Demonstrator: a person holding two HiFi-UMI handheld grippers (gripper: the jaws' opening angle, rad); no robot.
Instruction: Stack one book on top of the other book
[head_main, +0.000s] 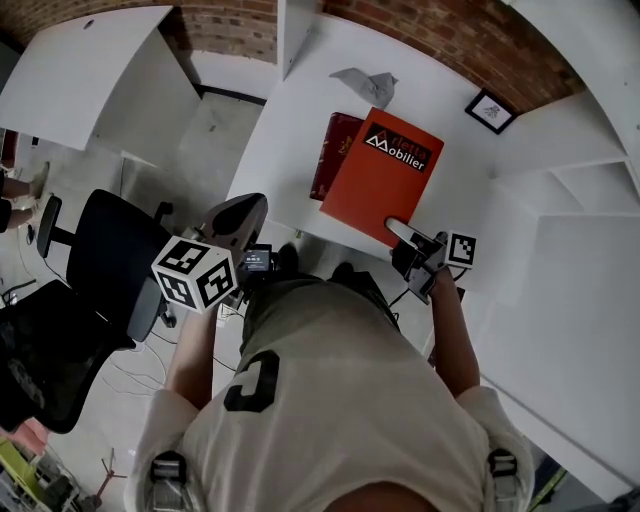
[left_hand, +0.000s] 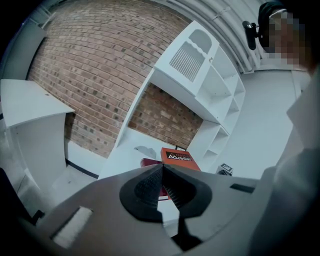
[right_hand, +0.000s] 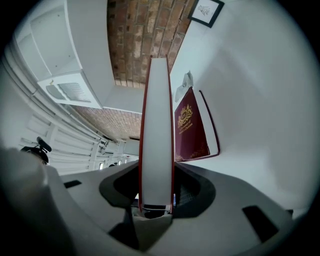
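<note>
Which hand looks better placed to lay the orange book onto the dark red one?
The right. Its tongs grip the orange book by its near edge, and that book partly overlaps the dark red book. The left tongs are shut, empty and away from both books.

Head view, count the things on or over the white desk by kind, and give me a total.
Books: 2, the orange book clamped in the right gripper and the dark red book lying flat.
Crumpled grey piece: 1.
Small framed picture: 1.
Total: 4.
</note>
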